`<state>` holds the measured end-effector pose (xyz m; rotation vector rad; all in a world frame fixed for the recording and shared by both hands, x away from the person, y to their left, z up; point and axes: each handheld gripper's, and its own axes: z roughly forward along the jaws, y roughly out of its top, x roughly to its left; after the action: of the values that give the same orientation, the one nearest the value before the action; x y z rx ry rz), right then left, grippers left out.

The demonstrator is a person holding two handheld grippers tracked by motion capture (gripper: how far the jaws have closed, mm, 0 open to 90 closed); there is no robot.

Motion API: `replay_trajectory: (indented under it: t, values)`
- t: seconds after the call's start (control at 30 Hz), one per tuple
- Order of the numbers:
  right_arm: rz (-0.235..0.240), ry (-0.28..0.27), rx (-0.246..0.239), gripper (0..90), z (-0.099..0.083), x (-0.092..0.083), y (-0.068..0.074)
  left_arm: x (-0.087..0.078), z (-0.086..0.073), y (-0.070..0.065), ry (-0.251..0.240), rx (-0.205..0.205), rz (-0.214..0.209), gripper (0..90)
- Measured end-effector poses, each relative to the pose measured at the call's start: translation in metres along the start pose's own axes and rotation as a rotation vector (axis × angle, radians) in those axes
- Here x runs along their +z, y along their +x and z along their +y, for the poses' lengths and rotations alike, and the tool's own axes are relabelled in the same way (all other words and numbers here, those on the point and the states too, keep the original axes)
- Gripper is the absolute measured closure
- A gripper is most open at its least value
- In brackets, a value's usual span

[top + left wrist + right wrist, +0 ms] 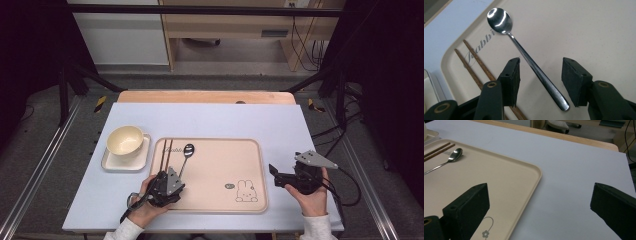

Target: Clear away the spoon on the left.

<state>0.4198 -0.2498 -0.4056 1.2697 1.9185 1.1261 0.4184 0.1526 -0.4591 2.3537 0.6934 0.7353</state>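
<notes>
Left gripper (541, 83): held low over the tray's near-left corner; jaws set partly apart, nothing gripped, pads clear of the metal.
Spoon (529, 58): its handle is seen lying flat between the two left jaws, untouched, the handle end just short of the right-hand pad; the bowl points away toward the tray's far-left corner.
Right gripper (537, 205): held off the tray's right edge, above the white surface; jaws stood wide apart, nothing held between them.
Count: one spoon, two chopsticks (477, 66), one tray (235, 165), one cup (125, 140), one saucer (112, 163), two grippers.
Chopsticks: laid side by side along the tray's left edge, just beside the spoon, passing under the left jaw.
Cup and saucer: placed off the tray's far-left corner on the white surface, the cup set on the saucer.
Materials and shapes: spoon of polished steel, oval bowl, slim straight handle; chopsticks of dark brown wood, thin and straight; tray matte beige, rectangular with rounded corners and a raised rim, printed with a rabbit and script lettering; cup cream, round; saucer cream, squarish; jaws black, blocky pads.
</notes>
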Motion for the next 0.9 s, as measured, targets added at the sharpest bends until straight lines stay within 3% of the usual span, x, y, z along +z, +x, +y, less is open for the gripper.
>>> replay_trajectory:
  t: [0.13, 0.37, 0.6, 0.9]
  values:
    - [-0.001, 0.001, 0.002, 2.5, 0.0, 0.0, 0.0, -0.005, 0.005, 0.009, -0.04, -0.039, -0.033, 55.4]
    - [-0.003, -0.002, 0.006, 2.5, 0.0, -0.001, -0.001, -0.002, 0.019, 0.027, -0.081, -0.118, -0.072, 75.6]
    - [-0.004, -0.005, 0.003, 2.5, 0.0, -0.001, -0.001, 0.021, 0.032, 0.03, -0.061, -0.103, -0.079, 89.8]
    - [-0.001, -0.002, 0.005, 2.6, 0.0, 0.0, -0.001, 0.056, 0.035, 0.032, -0.008, -0.102, -0.07, 90.0]
